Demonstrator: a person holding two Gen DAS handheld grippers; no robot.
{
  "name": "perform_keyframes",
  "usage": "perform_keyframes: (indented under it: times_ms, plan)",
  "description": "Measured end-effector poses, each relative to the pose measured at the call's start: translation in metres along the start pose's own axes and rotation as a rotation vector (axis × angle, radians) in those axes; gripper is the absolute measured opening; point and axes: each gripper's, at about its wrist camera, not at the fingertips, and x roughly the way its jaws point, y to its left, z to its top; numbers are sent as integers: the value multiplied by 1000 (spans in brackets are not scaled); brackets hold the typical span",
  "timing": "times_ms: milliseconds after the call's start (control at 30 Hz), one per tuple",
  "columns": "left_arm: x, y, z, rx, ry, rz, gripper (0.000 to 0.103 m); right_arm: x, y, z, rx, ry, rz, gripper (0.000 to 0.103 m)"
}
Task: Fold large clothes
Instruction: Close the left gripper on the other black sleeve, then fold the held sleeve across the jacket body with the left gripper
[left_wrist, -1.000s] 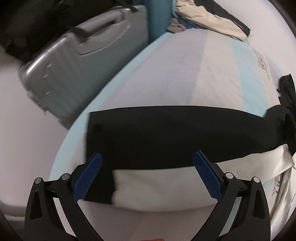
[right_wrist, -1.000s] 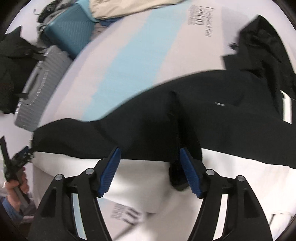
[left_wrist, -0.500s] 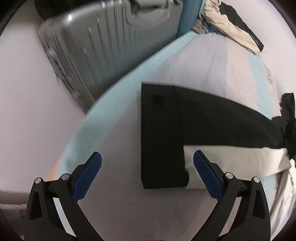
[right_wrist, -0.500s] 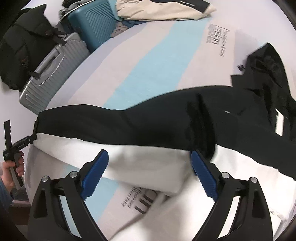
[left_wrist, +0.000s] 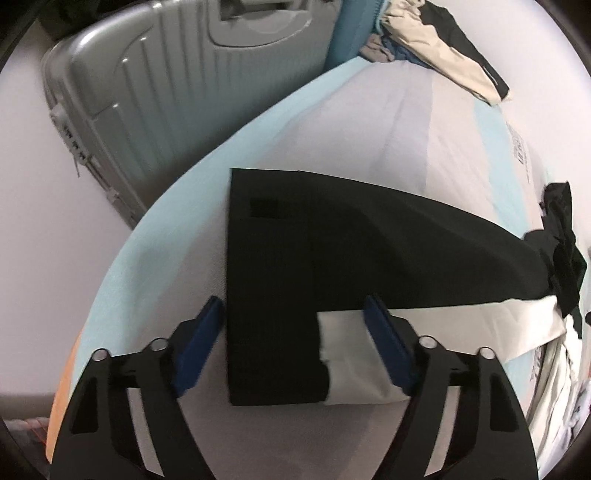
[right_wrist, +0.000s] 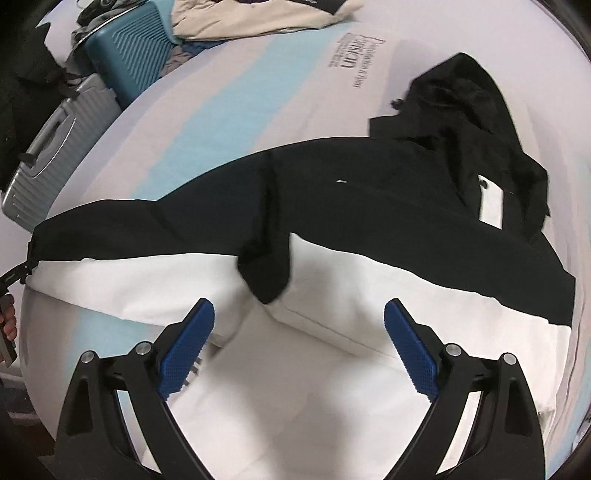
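A black-and-white jacket lies spread across the striped bed. The left gripper straddles its cuff end, jaws apart and just now closing, pads not pressing the cloth. The right gripper hovers wide open over the white panel, empty.

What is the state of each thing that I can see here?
Black and white garment: spread along the bed, partly folded.
Left gripper: jaws just closing around the garment's end, not yet pressing.
Right gripper: open, holding nothing.
Grey suitcase: shut.
Teal suitcase: shut.
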Motion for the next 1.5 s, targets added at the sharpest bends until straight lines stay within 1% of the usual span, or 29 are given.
perform_keyframes:
  times_ms: [133,200,233,267,333,400,433,533,567,667,767,867,967,1033,1167,1267,1367,1467,1500]
  plan:
    - [-2,0,0,-14,-15,-21,66,-2,-15,-3,36,-5,-6,89]
    - [-3,-1,0,-10,-15,-13,59,-5,-23,-4,41,-12,-19,89]
    - [-3,-2,1,-6,-14,-7,52,-6,-27,-4,46,-14,-23,89]
    - [-4,-4,2,5,-15,18,45,-7,-31,-5,54,-15,-25,89]
    - [-6,-6,3,10,-13,50,37,-9,-38,-7,64,-17,-31,89]
    - [-11,-11,6,24,-21,74,32,-11,-45,-10,72,-21,-36,89]
    - [-15,-14,7,33,-26,88,25,-13,-48,-11,75,-22,-38,89]
    - [-30,-30,9,65,-41,125,18,-16,-56,-14,85,-26,-46,89]
    - [-38,-39,11,83,-51,137,17,-17,-58,-15,85,-28,-50,89]
    - [-53,-58,16,109,-63,142,13,-21,-67,-20,89,-36,-55,89]
    - [-70,-84,18,142,-82,133,12,-24,-76,-25,98,-44,-62,89]
    - [-82,-111,23,140,-87,130,12,-30,-90,-32,121,-53,-59,89]
    - [-90,-140,23,177,-106,130,12,-36,-105,-39,140,-57,-70,89]
    - [-96,-165,23,191,-111,115,12,-42,-115,-45,149,-66,-84,89]
    - [-108,-218,21,207,-140,56,11,-53,-145,-59,189,-73,-108,90]
    - [-113,-258,15,229,-150,26,11,-63,-169,-70,225,-77,-133,90]
    - [-117,-306,8,259,-165,-2,11,-73,-194,-80,255,-82,-167,90]
    - [-124,-344,1,279,-180,-27,11,-82,-219,-90,269,-84,-200,90]
    - [-126,-363,-3,292,-185,-35,11,-84,-226,-94,273,-81,-207,90]
